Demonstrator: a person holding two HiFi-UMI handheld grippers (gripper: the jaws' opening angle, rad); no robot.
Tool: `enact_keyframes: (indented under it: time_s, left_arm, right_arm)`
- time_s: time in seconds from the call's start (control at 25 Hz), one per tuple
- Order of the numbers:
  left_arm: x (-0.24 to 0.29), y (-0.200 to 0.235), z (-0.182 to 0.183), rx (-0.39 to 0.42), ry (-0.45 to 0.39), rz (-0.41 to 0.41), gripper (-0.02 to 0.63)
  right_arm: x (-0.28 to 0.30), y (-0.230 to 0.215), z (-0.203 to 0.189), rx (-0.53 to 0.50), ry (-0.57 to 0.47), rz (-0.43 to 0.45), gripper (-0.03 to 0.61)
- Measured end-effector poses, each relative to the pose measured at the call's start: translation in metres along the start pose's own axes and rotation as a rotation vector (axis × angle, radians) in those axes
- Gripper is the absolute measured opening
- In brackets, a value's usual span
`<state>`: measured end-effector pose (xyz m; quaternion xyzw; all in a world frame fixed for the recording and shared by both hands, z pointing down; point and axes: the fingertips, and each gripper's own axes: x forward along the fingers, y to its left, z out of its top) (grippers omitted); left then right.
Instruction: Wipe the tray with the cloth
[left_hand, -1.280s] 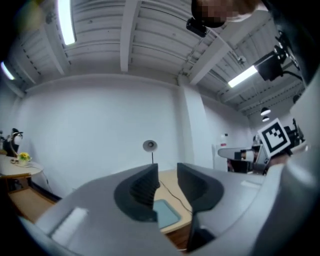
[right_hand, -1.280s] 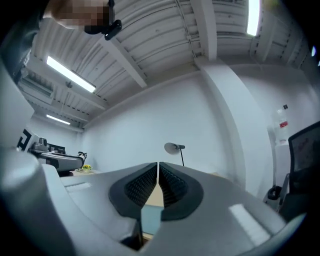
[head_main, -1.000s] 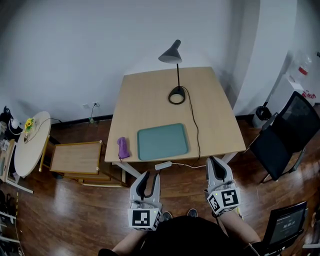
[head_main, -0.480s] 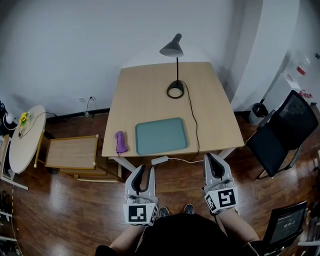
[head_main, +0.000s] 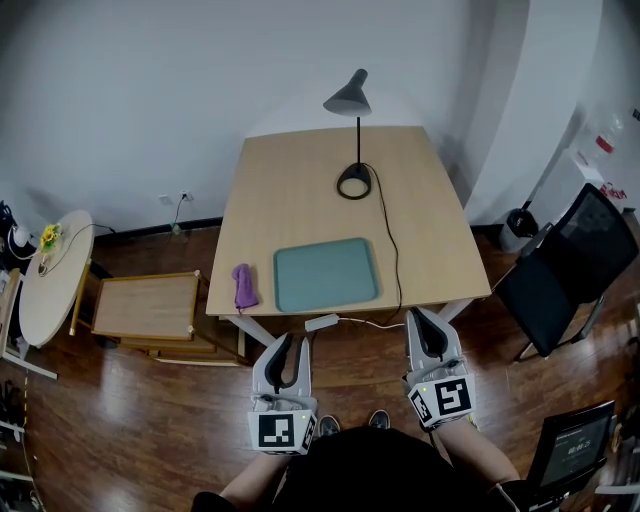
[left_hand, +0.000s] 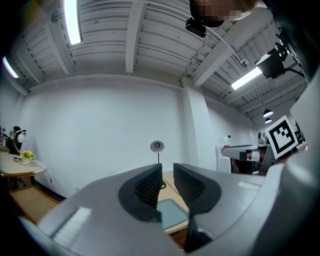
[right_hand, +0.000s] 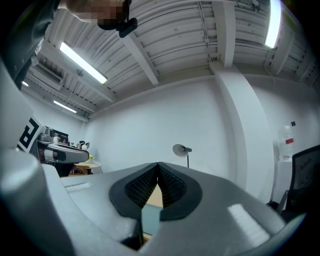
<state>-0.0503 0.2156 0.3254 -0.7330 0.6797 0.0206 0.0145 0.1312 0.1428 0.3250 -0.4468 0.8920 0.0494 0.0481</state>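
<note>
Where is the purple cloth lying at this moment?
In the head view, the purple cloth lies on the table near its front left corner, just left of the green tray and apart from it.

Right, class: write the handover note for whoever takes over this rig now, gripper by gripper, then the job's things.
Left gripper: fingers have just been closing, now shut, nothing between them.
Right gripper: shut, empty.
Both are held short of the table's near edge.
Purple cloth lies on the table beside the green tray, apart from it.
Done: nothing yet.
Left: pick up the cloth, wipe the tray.
</note>
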Motion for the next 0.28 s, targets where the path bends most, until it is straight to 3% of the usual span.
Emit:
enact_keyframes:
  time_s: [0.28]
  left_arm:
    - [0.0038,0.0024,-0.0022,-0.009,0.001,-0.004,0.094]
  right_arm:
    - [0.0054,0.0038,-0.0005,-0.012,-0.001,0.015,0.003]
